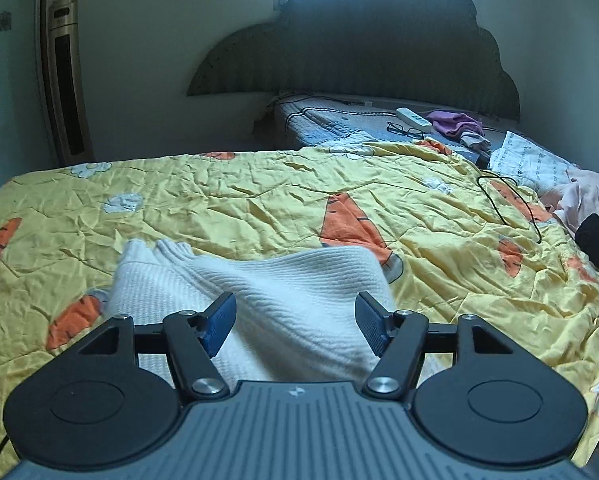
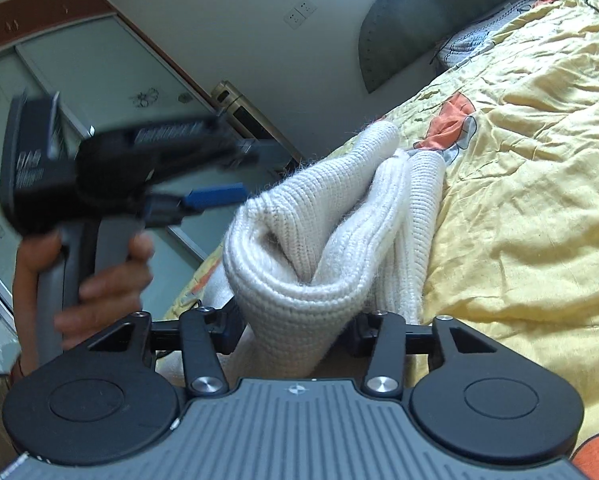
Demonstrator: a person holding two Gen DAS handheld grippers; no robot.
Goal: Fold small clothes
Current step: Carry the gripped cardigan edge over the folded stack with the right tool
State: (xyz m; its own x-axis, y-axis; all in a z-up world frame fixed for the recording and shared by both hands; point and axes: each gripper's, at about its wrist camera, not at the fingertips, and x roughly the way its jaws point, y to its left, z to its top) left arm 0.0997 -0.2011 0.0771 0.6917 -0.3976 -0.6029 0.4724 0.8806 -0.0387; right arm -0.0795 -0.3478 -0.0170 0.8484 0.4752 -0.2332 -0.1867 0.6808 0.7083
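Spread across the bed, a crumpled yellow quilt with orange carrots (image 1: 259,200) is carrying the white ribbed knit garment (image 1: 283,304), bunched in soft, thick folds. Both tools, left (image 1: 295,322) and right (image 2: 295,334), are standing open around it, pads unpressed, likely releasing a fold.

Both wrist views closely overlook the white knit (image 1: 283,304) on the bed.

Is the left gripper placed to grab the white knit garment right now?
Probably yes: the left gripper has open jaws with the white knit garment bunched between them, nothing in between.
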